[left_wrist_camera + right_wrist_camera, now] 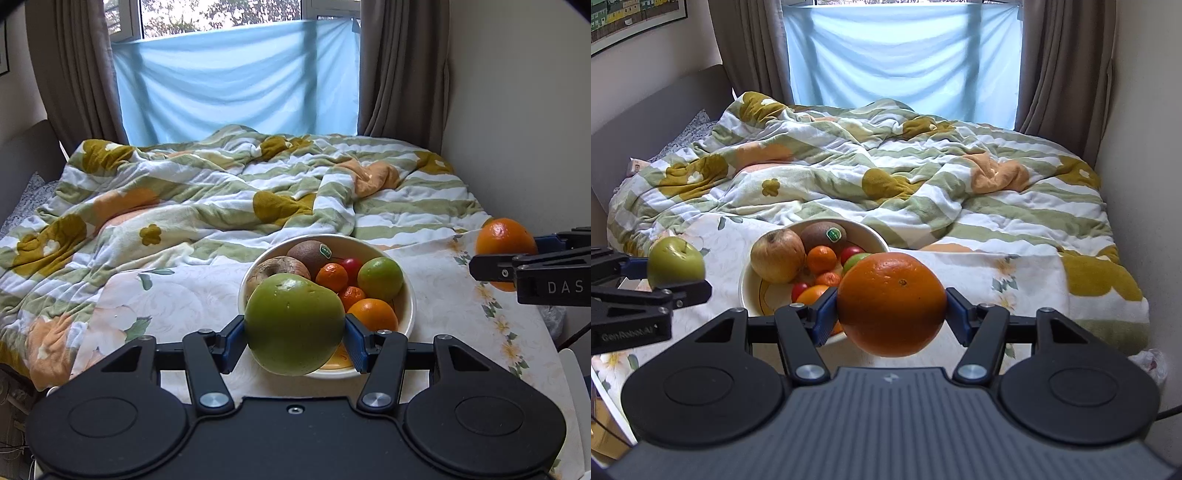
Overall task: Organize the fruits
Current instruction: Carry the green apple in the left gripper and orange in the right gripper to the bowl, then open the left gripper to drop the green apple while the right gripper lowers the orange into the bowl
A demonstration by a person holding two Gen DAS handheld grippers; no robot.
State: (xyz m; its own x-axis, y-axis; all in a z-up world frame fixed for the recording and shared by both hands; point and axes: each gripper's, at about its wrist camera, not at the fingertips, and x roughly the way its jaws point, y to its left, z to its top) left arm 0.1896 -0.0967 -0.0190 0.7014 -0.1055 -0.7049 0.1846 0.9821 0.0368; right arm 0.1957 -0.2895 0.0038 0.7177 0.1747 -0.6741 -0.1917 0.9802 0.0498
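Fruit fills both grippers at once. The left gripper (pixel 295 326) has its blue pads closed against the sides of a green apple (pixel 294 325), held up in the air just in front of the bowl's (pixel 408 306) near rim. The right gripper (pixel 891 309) is clamped the same way on a large orange (pixel 891 304), which hangs to the right of the bowl and a little nearer the person.

The bowl sits on a flowered cloth (pixel 184 291) beside the rumpled striped quilt (pixel 207 192). Inside it lie a kiwi (pixel 309 253) with a green sticker, a russet-skinned apple (pixel 777 254), small mandarins (pixel 331 277), something small and red, another green fruit (pixel 380 278) and another orange (pixel 373 314).

What the next move turns on, I'd judge, is that the bowl lies straight ahead of the left fingers and off to the left of the right ones, so the left hand is the nearer. Whether each fruit is heading in or coming out is hard to tell from where the grippers hang; both are round, so their orientation hardly matters.
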